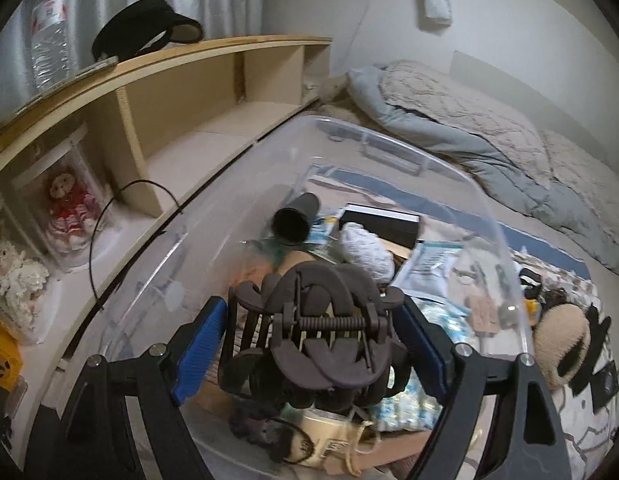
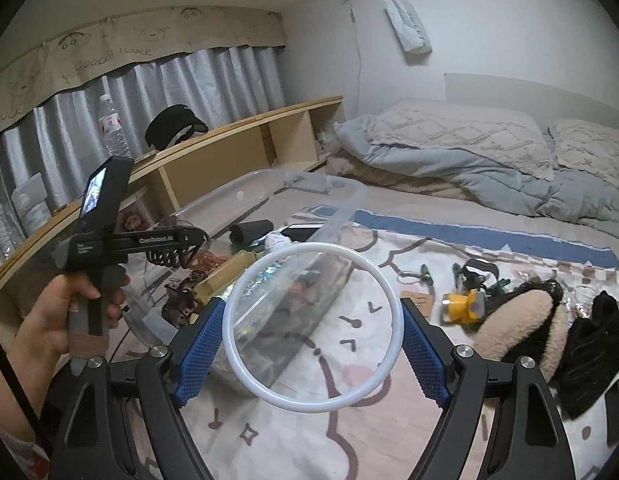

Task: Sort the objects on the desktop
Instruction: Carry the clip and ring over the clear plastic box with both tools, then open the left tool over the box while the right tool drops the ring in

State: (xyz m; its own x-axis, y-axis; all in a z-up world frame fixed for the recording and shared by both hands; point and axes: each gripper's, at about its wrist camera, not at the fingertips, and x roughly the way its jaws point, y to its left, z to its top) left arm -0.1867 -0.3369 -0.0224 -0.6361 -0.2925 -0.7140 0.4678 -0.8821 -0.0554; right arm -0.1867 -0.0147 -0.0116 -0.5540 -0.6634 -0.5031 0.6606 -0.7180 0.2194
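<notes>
Sorting is well under way, judging by how much already lies inside the clear plastic bin [image 1: 389, 148] on the bed. Through its walls the left wrist view shows a dark tube [image 1: 295, 220], a black box [image 1: 379, 226], a white bundle of cloth [image 1: 367, 250] and some printed packets [image 1: 425, 264], all piled together.

The left gripper [image 1: 311, 334] hangs over the near end of this bin. Its jaws are spread wide, and a large dark hair claw clip [image 1: 321, 320] sits between the blue pads; the pads seem to press on its two sides, so I judge it is held and about to go in with the rest.

The right gripper [image 2: 311, 334] is near the right wall of the bin, above the printed bedsheet [image 2: 309, 440]. Its jaws are also wide, pinching a white ring [image 2: 313, 328] by its left and right edges.

Several things are left. On the sheet to the right of the bin lie a yellow gadget [image 2: 463, 306], small green clips [image 2: 425, 272], a fluffy beige item [image 2: 517, 324] and a black glove [image 2: 593, 348]. So I would say the work is perhaps past the middle but not close to finished.
</notes>
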